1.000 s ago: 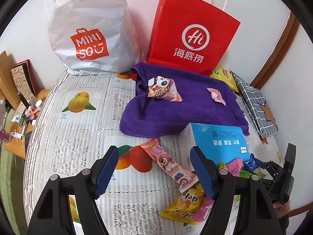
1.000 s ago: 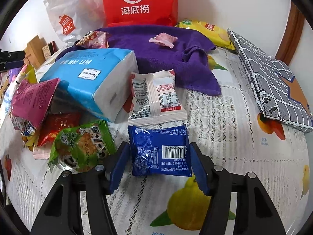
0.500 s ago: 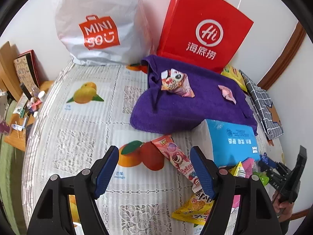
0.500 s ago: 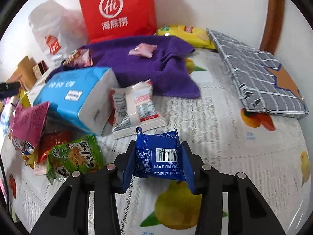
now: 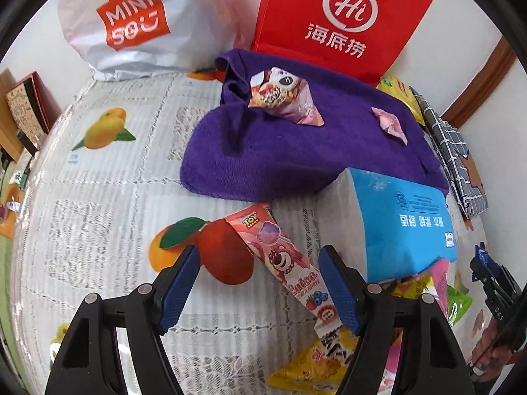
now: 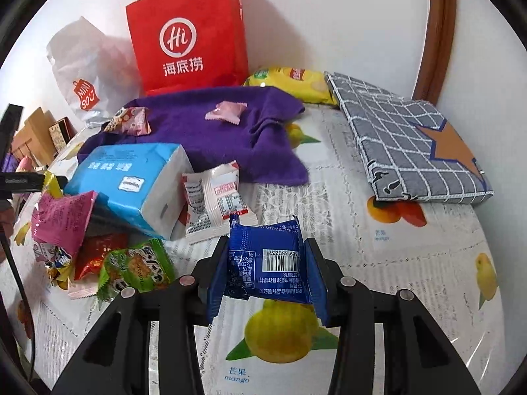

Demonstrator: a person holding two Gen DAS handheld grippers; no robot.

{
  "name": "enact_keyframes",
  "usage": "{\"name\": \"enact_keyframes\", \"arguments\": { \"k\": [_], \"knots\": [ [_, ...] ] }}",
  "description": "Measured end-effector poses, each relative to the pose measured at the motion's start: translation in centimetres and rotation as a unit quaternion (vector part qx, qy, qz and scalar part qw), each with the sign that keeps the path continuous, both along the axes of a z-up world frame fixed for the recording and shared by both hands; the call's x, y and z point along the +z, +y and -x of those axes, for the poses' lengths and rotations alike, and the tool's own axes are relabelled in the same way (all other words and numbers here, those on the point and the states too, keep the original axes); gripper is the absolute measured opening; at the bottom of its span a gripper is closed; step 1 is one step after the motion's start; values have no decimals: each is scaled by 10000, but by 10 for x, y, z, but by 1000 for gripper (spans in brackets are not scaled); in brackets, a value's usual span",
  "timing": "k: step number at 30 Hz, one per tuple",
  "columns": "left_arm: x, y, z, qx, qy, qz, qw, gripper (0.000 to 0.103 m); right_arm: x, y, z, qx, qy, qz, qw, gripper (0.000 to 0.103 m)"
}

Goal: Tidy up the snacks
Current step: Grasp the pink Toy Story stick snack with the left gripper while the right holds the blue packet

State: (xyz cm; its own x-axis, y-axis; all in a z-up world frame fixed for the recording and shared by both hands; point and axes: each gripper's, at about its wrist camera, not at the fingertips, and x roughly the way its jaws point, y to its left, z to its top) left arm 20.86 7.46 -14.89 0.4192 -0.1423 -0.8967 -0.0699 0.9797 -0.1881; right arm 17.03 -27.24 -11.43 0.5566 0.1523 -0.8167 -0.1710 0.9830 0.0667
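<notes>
My right gripper (image 6: 266, 273) is shut on a blue snack packet (image 6: 268, 261) and holds it lifted above the tablecloth. My left gripper (image 5: 260, 286) is open and empty, its fingers either side of a long pink Lotso snack stick (image 5: 280, 256) lying on the table. A purple towel (image 5: 296, 144) carries a pink-and-white snack pouch (image 5: 280, 97) and a small pink candy (image 5: 390, 125). A heap of snack bags (image 6: 98, 250) lies left of the right gripper, beside a white packet (image 6: 215, 202).
A blue tissue pack (image 6: 131, 181) lies between towel and heap. A red paper bag (image 6: 187, 33) and white Minisou bag (image 5: 131, 23) stand at the wall. A grey checked pouch (image 6: 411, 144) and yellow chip bag (image 6: 293, 80) lie at right.
My right gripper closed on the blue packet and lifted it off the table. My left gripper moved forward and down toward the Lotso stick.
</notes>
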Motion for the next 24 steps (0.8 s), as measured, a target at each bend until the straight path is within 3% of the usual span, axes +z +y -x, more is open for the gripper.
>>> {"name": "enact_keyframes", "arguments": {
  "k": [7,9,11,14,24],
  "knots": [
    [-8,-14,-10,-127,97,-72,9998,59,4,5,-3,-25,-3,-11,10000,44],
    [-12,-16,-13,-142,192,-135,9996,52,6,7,-3,-40,26,-25,10000,44],
    [-18,-19,-13,-230,287,-76,9993,36,10,10,-3,-43,-2,13,10000,44],
    [-19,-20,-9,-265,259,-147,9992,25,15,13,-3,-61,-49,-20,10000,44],
    [-16,-8,7,-212,269,-495,9982,25,20,27,0,-24,-22,-39,10000,44]
  ]
}}
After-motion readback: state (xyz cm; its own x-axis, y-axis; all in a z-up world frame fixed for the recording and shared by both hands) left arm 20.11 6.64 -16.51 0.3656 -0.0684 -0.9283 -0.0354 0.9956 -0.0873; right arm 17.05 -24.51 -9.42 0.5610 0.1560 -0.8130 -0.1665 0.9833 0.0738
